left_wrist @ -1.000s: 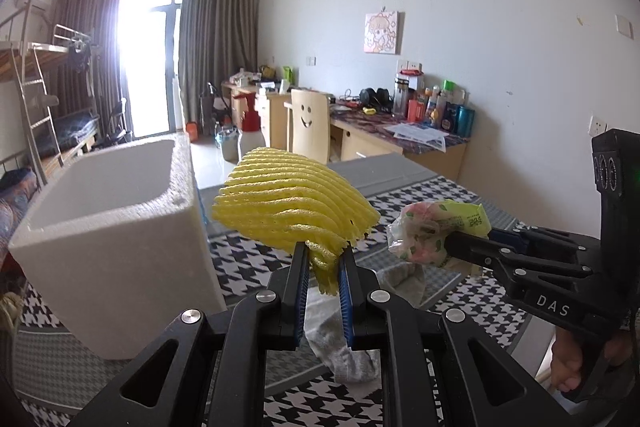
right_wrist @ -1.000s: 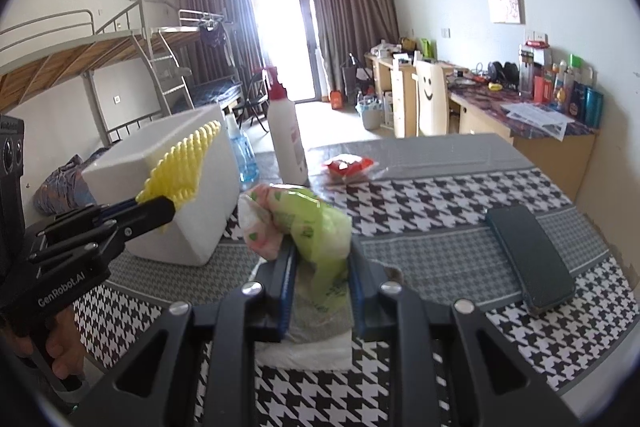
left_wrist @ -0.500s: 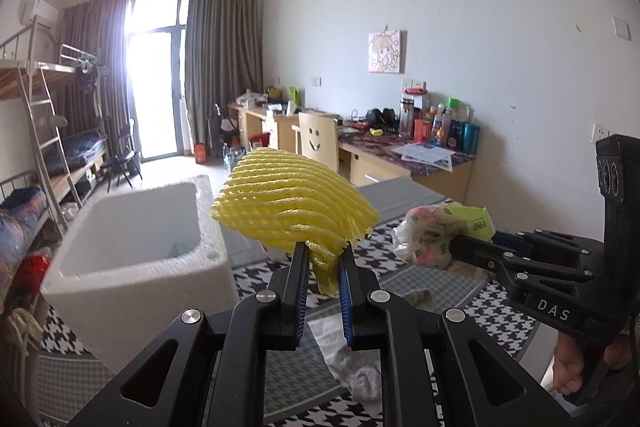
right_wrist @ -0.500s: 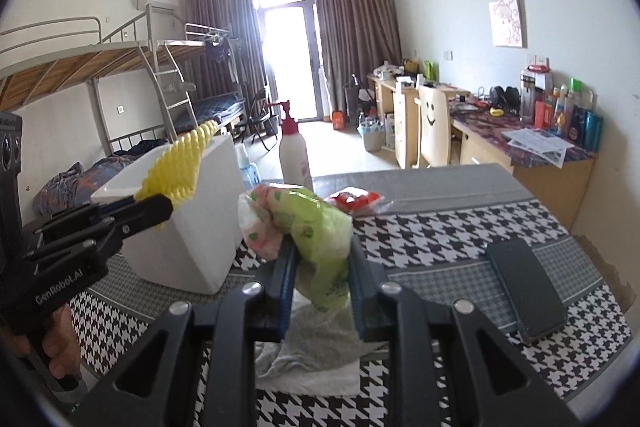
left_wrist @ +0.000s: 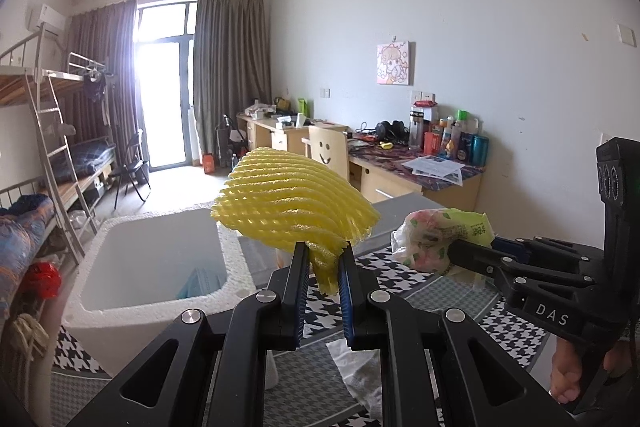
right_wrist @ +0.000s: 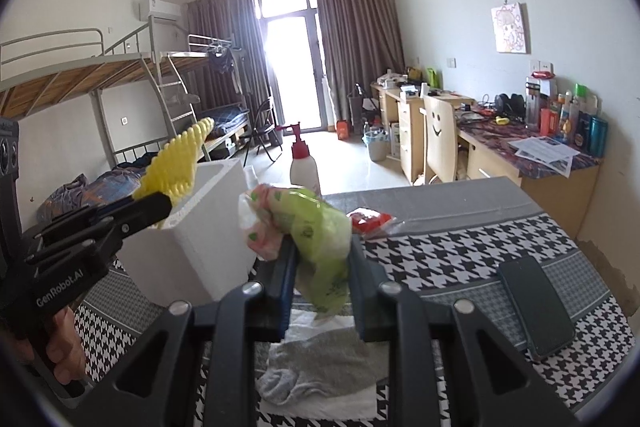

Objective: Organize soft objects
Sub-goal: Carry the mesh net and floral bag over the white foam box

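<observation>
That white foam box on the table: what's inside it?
Inside the white foam box, something pale blue lies at the bottom by the near wall. What it is cannot be told; the near wall hides the rest of the floor.

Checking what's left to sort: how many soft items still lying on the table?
2 visible: a grey sock and the white tissue under it, both on the table below the right claw. More may be hidden behind the claws or the foam box.
</observation>
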